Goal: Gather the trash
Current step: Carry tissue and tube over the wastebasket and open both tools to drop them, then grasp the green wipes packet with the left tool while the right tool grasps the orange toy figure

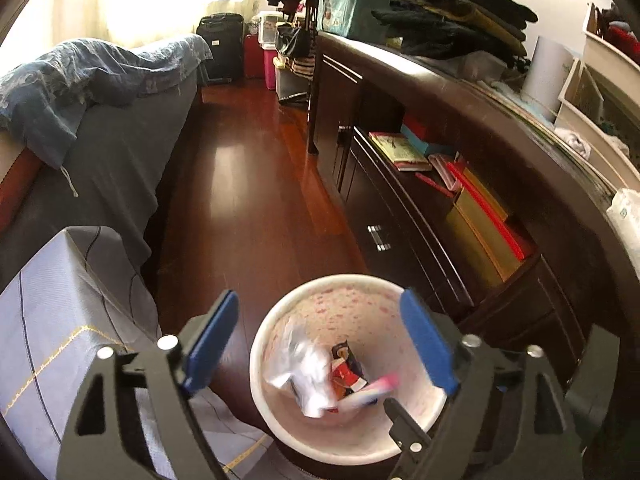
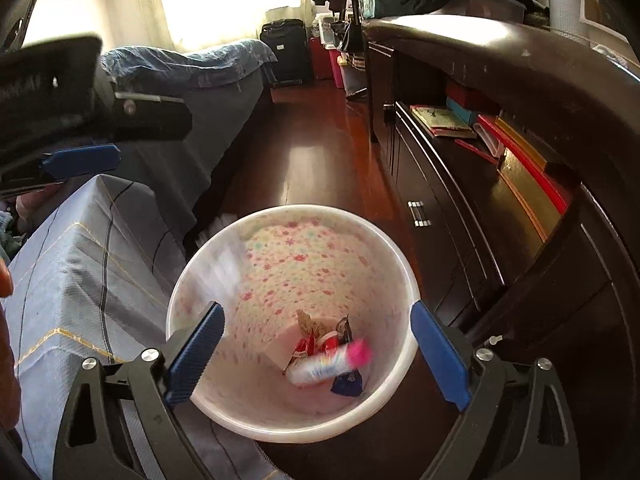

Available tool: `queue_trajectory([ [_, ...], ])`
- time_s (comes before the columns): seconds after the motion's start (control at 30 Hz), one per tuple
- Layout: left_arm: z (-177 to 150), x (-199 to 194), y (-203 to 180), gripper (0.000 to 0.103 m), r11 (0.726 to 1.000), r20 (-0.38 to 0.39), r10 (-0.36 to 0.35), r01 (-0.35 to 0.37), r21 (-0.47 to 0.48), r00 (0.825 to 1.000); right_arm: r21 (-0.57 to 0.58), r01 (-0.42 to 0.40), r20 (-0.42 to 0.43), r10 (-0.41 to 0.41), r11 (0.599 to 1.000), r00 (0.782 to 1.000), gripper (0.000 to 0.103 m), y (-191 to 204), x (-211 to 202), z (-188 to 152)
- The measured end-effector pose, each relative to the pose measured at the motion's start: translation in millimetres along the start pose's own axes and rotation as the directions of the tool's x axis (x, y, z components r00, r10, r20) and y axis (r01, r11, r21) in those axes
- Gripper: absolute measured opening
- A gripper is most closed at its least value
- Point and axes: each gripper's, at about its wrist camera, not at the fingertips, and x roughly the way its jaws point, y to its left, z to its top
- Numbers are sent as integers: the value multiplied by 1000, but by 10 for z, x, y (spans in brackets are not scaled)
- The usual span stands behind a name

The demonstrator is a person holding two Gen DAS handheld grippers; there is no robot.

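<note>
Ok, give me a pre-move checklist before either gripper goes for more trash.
1. Left gripper open and holding nothing: ok, its fingers stand wide apart above the bin.
2. Right gripper open and holding nothing: ok.
3. Trash bin upright with its mouth unobstructed: ok.
4. Earlier trash inside the bin: ok, the tube with the pink cap and the wrappers lie at the bottom.
5. White piece fully inside: cannot tell, it is a blur near the rim in the right wrist view.
6. Next piece of trash located: cannot tell, none is clearly visible outside the bin.
</note>
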Motion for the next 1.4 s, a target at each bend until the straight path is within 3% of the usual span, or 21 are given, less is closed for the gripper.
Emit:
queue_trajectory([
  [0.3, 26, -190, 70, 87, 1000, 34, 17, -17, -23, 999, -10, -11, -5, 11, 1000, 1000, 94, 66, -105, -4],
  [0.53, -77, -486, 337, 89, 994, 46, 88, -85, -67, 995, -34, -34, -15, 33, 999, 999, 95, 284, -279, -16],
  [0.7, -263, -797, 730, 92, 975, 42, 191, -185, -124, 981, -75, -84, -32, 82, 994, 996, 96, 562, -431, -50],
  [0.8, -428, -1031, 1068, 94, 946, 32, 266, -255, -198, 963, -120, -128, -38, 124, 984, 992, 96, 816, -541, -89],
  [0.9, -629, -1254, 1446, 98, 899, 7, 340, -323, -297, 940, -188, -181, -46, 175, 965, 983, 96, 1140, -658, -144],
  [1.03, -930, -1538, 1929, 99, 793, -48, 437, -410, -451, 898, -257, -231, -56, 224, 938, 973, 97, 1476, -769, -214],
  [1.1, -1051, -1617, 2119, 99, 756, -74, 453, -427, -497, 888, -286, -248, -62, 240, 926, 969, 97, 1630, -812, -252],
  [1.2, -1199, -1703, 2377, 99, 727, -102, 461, -441, -525, 881, -328, -275, -70, 267, 904, 961, 97, 1850, -906, -298],
  [1.27, -1253, -1700, 2534, 99, 741, -119, 446, -440, -507, 887, -346, -285, -71, 278, 894, 958, 97, 1934, -973, -311],
  [1.33, -1294, -1686, 2666, 99, 775, -130, 421, -431, -462, 898, -363, -294, -72, 287, 885, 955, 97, 2002, -1025, -328],
  [1.4, -1330, -1663, 2775, 99, 809, -157, 428, -455, -371, 890, -378, -298, -72, 293, 877, 954, 97, 2077, -1075, -345],
])
